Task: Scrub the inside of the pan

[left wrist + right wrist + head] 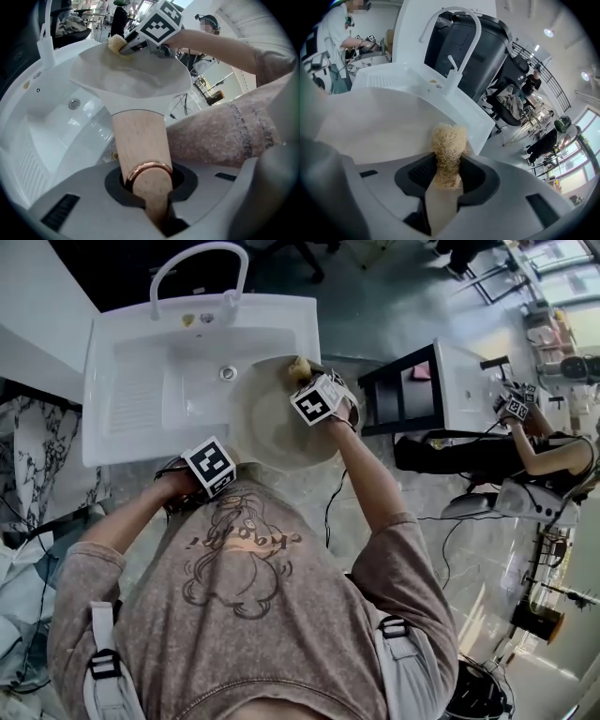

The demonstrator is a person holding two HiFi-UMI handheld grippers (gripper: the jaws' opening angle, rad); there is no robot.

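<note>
Pan (281, 423) over sink (131, 399), scrubber (449, 147) at rim

Left gripper (149, 192) is clamping the wooden handle (140, 140), jaws closed tight on it, holding the pan over the white sink. Right gripper (445, 183) is pinching the loofah scrubber, pressing it against the pan's far inner rim.

The pan (267, 427) fills the sink's (122, 381) right half and overhangs its front edge; the left half, down to the drain (228, 373), lies open. The faucet (199, 259) arches over the back edge. The right tongs (307, 374), clamped on the scrubber (299, 367), occupy the pan's far rim; its middle is bare. A black rack (403, 395) stands near the right edge.
</note>
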